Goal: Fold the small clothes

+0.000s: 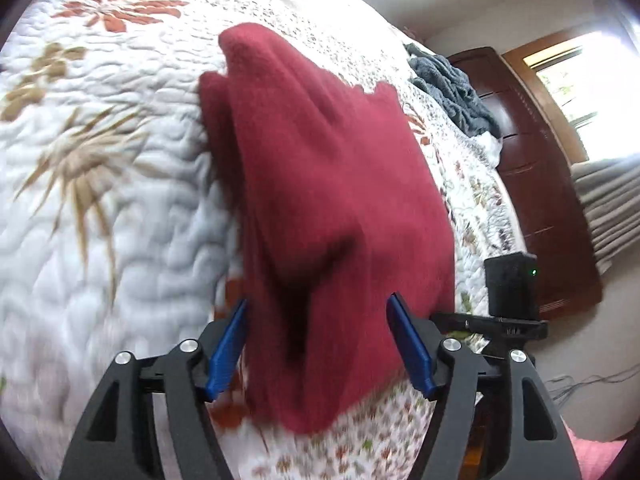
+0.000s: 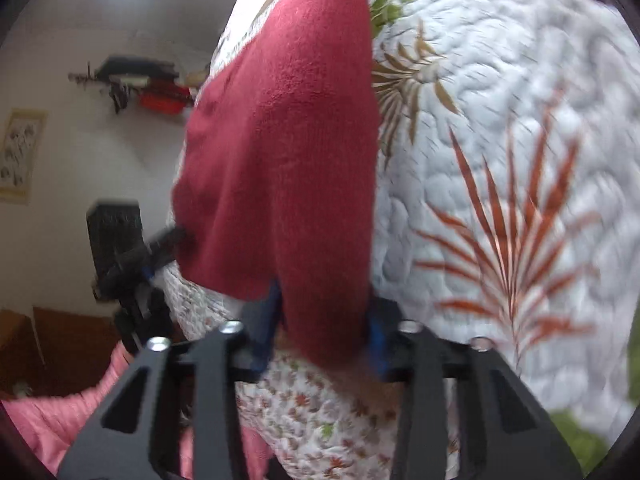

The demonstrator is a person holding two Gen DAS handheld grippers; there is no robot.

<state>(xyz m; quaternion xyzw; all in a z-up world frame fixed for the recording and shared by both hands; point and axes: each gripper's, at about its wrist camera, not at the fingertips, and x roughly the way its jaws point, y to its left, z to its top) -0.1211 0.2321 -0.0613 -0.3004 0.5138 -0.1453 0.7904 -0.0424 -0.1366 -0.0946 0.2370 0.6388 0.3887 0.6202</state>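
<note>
The bed [image 1: 100,200] filled most of both views, covered by a white quilted spread printed with rust and tan leaves, and a grey blanket [image 1: 452,92] lay bunched near the dark wooden headboard [image 1: 532,184] under a bright window. The red garment [image 1: 320,200] hung above the quilt between my two tools, its far end seeming to trail down toward the spread.

My left hand-held gripper [image 1: 320,344] had its blue pads set apart on either side of the near edge of the cloth. With the blur I could not tell whether they were actually pinching it or standing released around it. My right hand-held gripper [image 2: 324,320] looked clenched on the other near corner of the red garment [image 2: 288,140], the fabric bunching into a narrow neck where the pads met it.

I judged the piece light, soft and limp: a fleecy or fine-knit weave that sags wherever it is unsupported and creases rather than holds a line. It should not slip much on the pads, but a shallow bite on one layer could pull free, so I would take hold at the hem corners, gathering both layers.

I could read no brand, label or writing on the cloth, and the framed picture [image 2: 20,152] on the wall was too blurred to make out.
</note>
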